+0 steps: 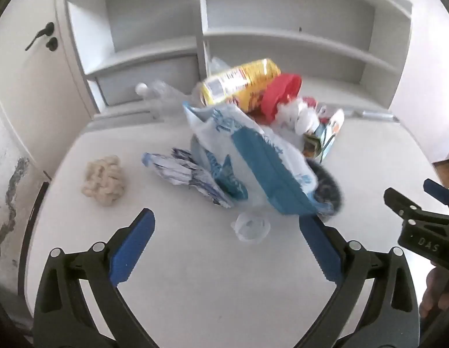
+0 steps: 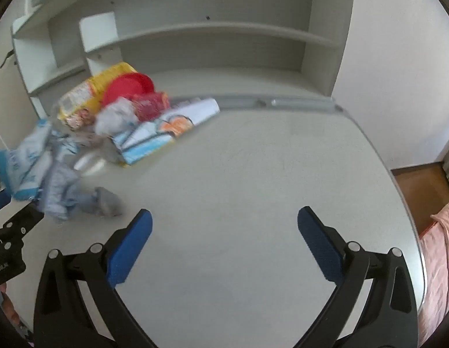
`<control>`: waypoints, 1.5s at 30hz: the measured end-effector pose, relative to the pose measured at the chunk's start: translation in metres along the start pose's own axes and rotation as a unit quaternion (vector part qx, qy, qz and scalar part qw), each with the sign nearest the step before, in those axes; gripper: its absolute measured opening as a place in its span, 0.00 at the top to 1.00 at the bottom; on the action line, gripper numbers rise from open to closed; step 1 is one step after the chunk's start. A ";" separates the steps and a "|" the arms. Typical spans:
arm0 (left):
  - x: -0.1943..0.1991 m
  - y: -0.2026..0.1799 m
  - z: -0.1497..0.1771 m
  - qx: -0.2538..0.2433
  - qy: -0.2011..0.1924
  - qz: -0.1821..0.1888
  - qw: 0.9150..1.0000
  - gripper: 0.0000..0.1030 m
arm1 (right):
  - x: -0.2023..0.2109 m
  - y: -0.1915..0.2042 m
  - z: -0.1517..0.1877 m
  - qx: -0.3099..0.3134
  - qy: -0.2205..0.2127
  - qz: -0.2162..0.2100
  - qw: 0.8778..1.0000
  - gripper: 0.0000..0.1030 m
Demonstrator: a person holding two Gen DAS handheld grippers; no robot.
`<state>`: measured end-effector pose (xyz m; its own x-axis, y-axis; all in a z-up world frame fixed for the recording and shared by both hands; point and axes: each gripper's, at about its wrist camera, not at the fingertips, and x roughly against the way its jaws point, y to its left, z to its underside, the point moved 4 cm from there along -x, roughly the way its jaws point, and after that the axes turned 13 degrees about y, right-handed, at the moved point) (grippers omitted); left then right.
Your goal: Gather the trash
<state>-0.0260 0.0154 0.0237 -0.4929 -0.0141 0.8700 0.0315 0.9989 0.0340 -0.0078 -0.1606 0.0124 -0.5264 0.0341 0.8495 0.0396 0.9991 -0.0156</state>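
A heap of trash lies on the white desk. It holds a blue-and-white plastic bag, a yellow canister with a red lid, a crumpled white tissue and a printed carton. A beige paper ball lies apart at the left. My left gripper is open just short of the heap, with a small clear plastic piece between its jaws and its right fingertip close to the bag's lower corner. My right gripper is open over bare desk, and the heap is to its far left.
A white shelf unit with a star cutout stands behind the desk. A clear bottle lies at the heap's back left, and a dark round container shows under the bag. The desk's rounded edge borders wooden floor and pink fabric.
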 end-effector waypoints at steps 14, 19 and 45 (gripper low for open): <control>0.052 0.034 0.026 0.013 -0.028 0.002 1.000 0.06 | 0.061 0.042 0.025 0.020 -0.044 -0.023 0.999 0.06; 0.064 0.042 0.032 0.020 -0.044 0.002 0.999 0.06 | 0.079 0.052 0.026 0.027 -0.059 -0.022 0.998 0.06; 0.037 0.117 0.053 0.109 0.006 -0.031 0.994 0.06 | 0.051 0.126 0.030 0.101 -0.027 -0.083 0.991 0.06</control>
<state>-0.0863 0.1344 0.0335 -0.4768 -0.0757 0.8757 -0.1885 0.9819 -0.0178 -0.0552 -0.0320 0.0378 -0.5560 -0.1349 0.8202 -0.2196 0.9755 0.0116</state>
